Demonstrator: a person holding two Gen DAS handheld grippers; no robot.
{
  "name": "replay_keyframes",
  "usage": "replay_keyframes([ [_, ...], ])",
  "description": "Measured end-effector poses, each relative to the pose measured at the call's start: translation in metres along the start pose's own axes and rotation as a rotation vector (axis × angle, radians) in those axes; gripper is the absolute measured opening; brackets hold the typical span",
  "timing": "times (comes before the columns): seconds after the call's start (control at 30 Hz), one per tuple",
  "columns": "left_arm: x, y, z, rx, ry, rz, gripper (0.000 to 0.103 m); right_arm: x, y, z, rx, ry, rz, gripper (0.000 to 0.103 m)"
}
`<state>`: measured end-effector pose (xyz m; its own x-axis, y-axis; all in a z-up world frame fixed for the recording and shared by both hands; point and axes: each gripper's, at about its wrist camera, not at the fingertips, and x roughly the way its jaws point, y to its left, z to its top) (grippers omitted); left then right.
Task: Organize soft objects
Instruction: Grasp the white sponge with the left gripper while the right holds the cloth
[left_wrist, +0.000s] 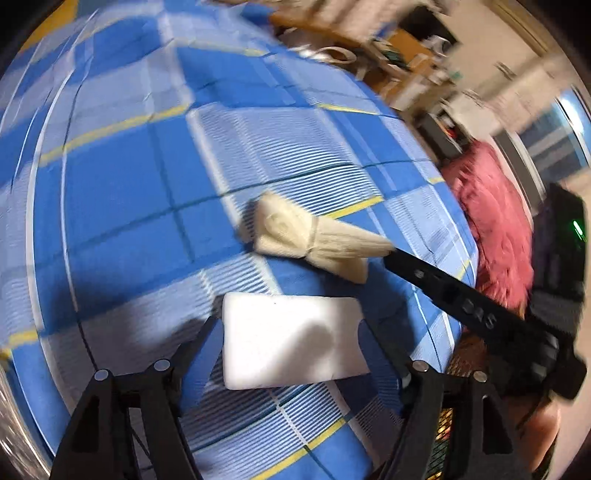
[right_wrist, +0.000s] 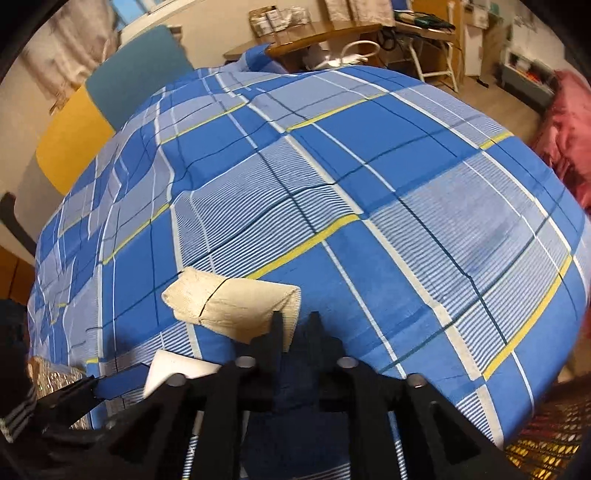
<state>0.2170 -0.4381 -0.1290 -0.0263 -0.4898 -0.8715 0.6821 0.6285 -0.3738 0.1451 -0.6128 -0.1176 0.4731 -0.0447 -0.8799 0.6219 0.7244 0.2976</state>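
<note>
A white foam block (left_wrist: 291, 341) lies on the blue plaid bedspread (left_wrist: 147, 177) between the wide-open fingers of my left gripper (left_wrist: 291, 354). Just beyond it lies a cream knitted sock bundle (left_wrist: 295, 232). My right gripper (left_wrist: 391, 254) comes in from the right and is shut on the bundle's cuff end. In the right wrist view the cream sock bundle (right_wrist: 236, 302) lies before the nearly closed right gripper (right_wrist: 295, 325), its corner pinched between them. The white block (right_wrist: 173, 373) and a left fingertip (right_wrist: 118, 384) show at lower left.
A pink fluffy cushion (left_wrist: 495, 221) lies off the bed's right side, also in the right wrist view (right_wrist: 569, 140). Wooden desks and shelves (right_wrist: 369, 29) stand beyond the bed. A teal and yellow headboard (right_wrist: 122, 92) is at the far left. A patterned rug (right_wrist: 546, 443) lies below the bed edge.
</note>
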Motion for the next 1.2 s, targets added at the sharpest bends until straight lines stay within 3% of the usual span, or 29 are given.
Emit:
replay_keyframes([
  [0.1,-0.003,-0.023,0.001,0.215,0.021,0.009,0.082,-0.001,-0.010,0.003,0.064,-0.009,0.031,0.033],
  [0.17,-0.001,-0.039,0.004,0.353,0.060,0.068,0.083,-0.002,-0.014,0.004,0.089,-0.015,0.037,0.037],
  [0.27,0.013,-0.059,0.004,0.552,0.165,0.132,0.083,-0.001,-0.018,0.006,0.115,-0.010,0.043,0.044],
  [0.3,0.018,-0.060,0.002,0.572,0.201,0.136,0.083,0.000,-0.019,0.007,0.116,-0.007,0.042,0.044],
  [0.37,0.027,-0.060,-0.003,0.574,0.258,0.116,0.083,0.002,-0.016,0.008,0.104,-0.004,0.039,0.045],
  [0.43,0.025,-0.063,-0.007,0.599,0.201,0.146,0.083,0.002,-0.015,0.009,0.097,-0.005,0.040,0.046],
  [0.53,0.018,-0.064,-0.006,0.566,0.102,0.122,0.083,0.000,-0.018,0.011,0.111,-0.014,0.053,0.051],
  [0.7,0.026,-0.062,-0.013,0.568,0.070,0.150,0.087,-0.001,-0.024,0.010,0.145,-0.018,0.048,0.052],
  [0.83,0.020,-0.064,-0.017,0.449,-0.003,0.184,0.090,-0.003,-0.026,0.011,0.163,-0.022,0.051,0.054],
  [0.9,0.013,-0.062,-0.018,0.399,-0.058,0.188,0.102,-0.004,-0.027,0.010,0.168,-0.025,0.055,0.054],
  [1.07,0.021,-0.058,-0.021,0.385,-0.045,0.263,0.103,-0.004,-0.027,0.010,0.170,-0.024,0.055,0.056],
  [1.2,0.033,-0.049,-0.016,0.329,-0.001,0.211,0.103,-0.003,-0.025,0.011,0.162,-0.021,0.054,0.056],
])
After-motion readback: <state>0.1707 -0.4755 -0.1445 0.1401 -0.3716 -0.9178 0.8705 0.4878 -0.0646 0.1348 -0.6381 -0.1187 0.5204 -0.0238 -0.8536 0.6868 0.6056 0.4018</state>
